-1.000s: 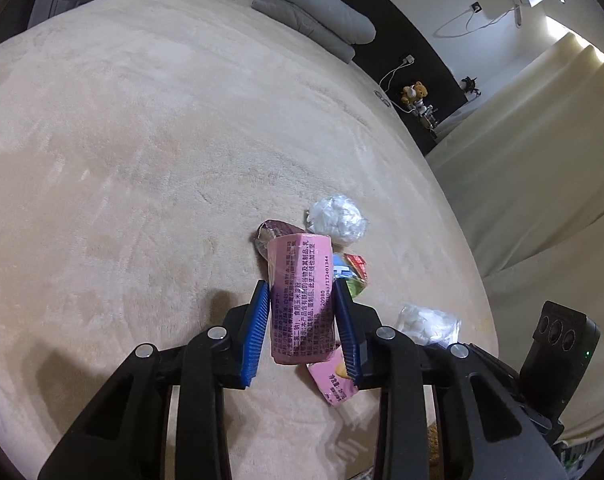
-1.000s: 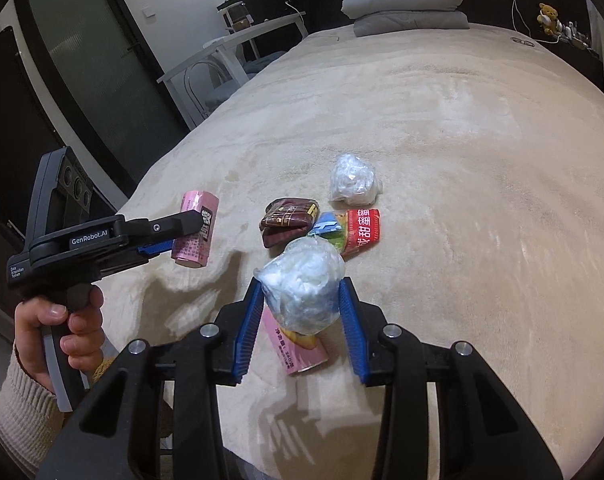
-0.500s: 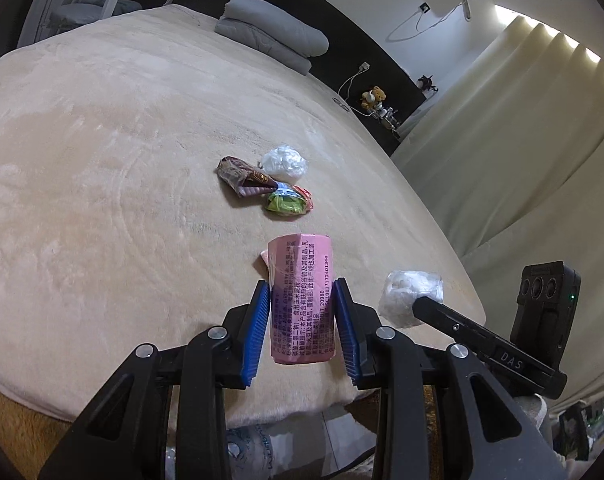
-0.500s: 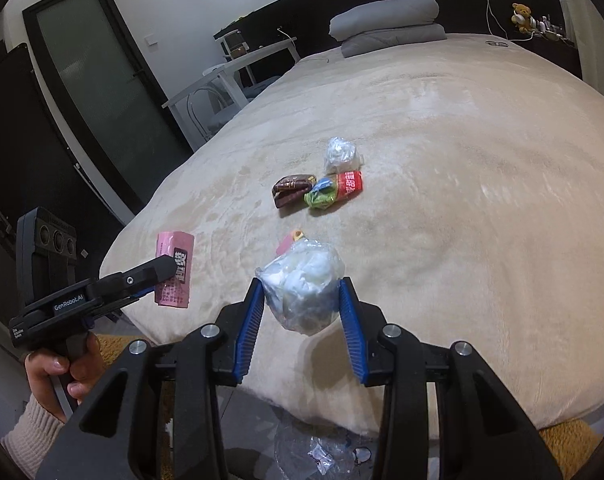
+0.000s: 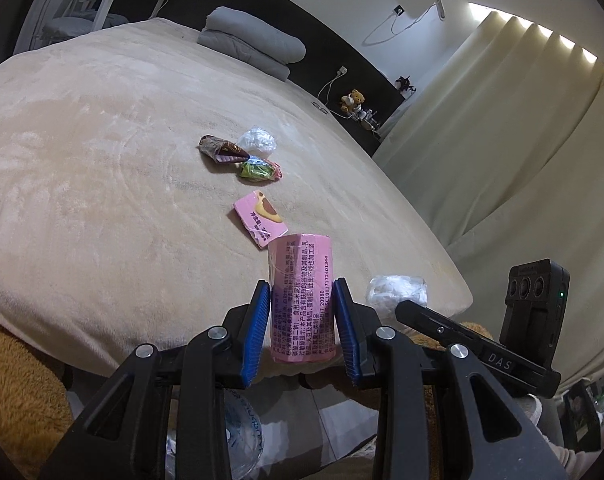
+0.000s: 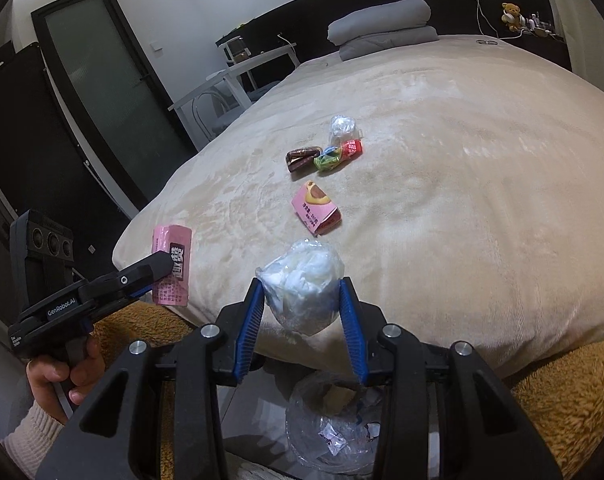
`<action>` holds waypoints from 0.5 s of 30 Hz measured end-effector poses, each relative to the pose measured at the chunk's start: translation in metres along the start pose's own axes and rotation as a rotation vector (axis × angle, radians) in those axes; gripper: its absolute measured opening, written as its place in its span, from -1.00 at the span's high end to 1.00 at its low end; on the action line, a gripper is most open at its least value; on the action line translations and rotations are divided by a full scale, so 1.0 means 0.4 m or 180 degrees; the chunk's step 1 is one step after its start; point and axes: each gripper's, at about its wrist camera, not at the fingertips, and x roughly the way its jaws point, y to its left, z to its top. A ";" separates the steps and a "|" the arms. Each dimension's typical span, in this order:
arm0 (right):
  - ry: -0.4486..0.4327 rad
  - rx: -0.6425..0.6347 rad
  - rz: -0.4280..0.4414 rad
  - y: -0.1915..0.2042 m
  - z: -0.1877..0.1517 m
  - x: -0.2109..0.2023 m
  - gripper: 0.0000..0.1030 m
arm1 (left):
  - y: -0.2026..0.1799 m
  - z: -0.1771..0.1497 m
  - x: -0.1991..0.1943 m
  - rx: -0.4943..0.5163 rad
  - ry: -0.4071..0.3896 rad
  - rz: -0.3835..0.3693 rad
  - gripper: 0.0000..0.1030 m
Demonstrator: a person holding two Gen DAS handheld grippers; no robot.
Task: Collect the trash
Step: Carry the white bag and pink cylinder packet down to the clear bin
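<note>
My left gripper is shut on a pink printed wrapper, held upright over the near edge of the bed; the same wrapper shows in the right wrist view. My right gripper is shut on a crumpled clear plastic ball, also seen at the right as a white wad. Left on the beige bed cover: a flat pink packet, a brown wrapper, a green and red wrapper and a clear plastic wad.
Below the bed edge a clear plastic trash bag lies open on the floor, with scraps inside. A tan fuzzy rug flanks it. Folded grey bedding lies at the far end, a white table and chair to the left.
Both grippers have drawn back from the trash pile to the bed's near edge, each keeping its load. The flat pink packet and the floor bag have come into view.
</note>
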 end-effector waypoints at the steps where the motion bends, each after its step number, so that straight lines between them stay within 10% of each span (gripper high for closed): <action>1: 0.0002 0.0013 0.0002 0.001 -0.012 -0.006 0.24 | -0.002 -0.012 -0.004 0.0002 0.0007 -0.0003 0.38; 15: 0.0230 0.0085 0.0029 0.012 -0.091 -0.009 0.24 | -0.023 -0.115 -0.006 -0.0043 0.0264 0.0083 0.38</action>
